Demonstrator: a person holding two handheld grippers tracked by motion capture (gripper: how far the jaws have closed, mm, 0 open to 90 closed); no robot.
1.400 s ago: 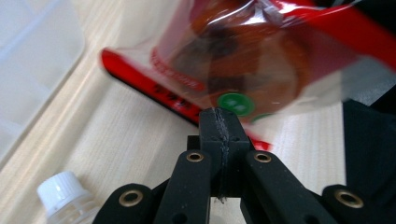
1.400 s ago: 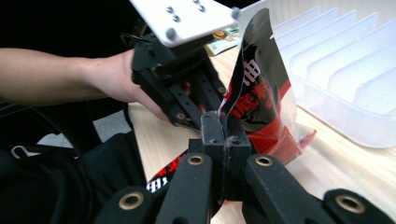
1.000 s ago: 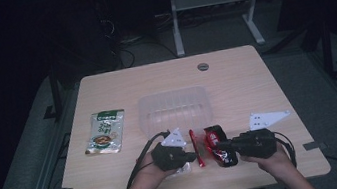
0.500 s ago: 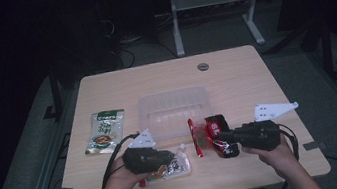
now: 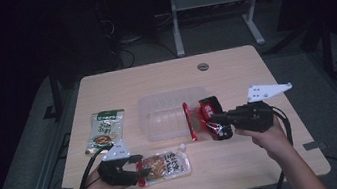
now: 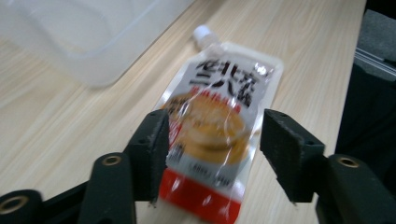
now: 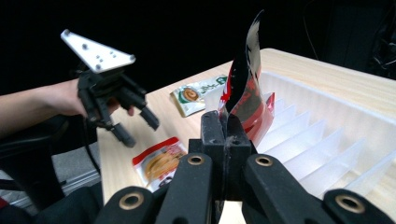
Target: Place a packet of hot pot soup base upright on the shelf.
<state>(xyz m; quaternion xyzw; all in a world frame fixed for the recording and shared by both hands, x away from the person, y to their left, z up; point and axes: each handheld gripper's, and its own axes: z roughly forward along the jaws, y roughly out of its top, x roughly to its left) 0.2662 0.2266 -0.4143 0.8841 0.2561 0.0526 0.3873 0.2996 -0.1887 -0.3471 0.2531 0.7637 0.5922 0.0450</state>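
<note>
Pouch [image 6: 212,135] between parted left gripper [image 6: 215,144] jaws

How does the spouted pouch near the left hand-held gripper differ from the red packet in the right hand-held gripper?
The spouted pouch lies flat on the table; the red packet is lifted, standing on edge by the clear tray.
The left hand-held gripper, its jaws just opened, straddles the pouch without pressing it; the right hand-held gripper is shut on the red packet.
The pouch is pale with a white cap; the packet is red and black.
Both are glossy.
</note>
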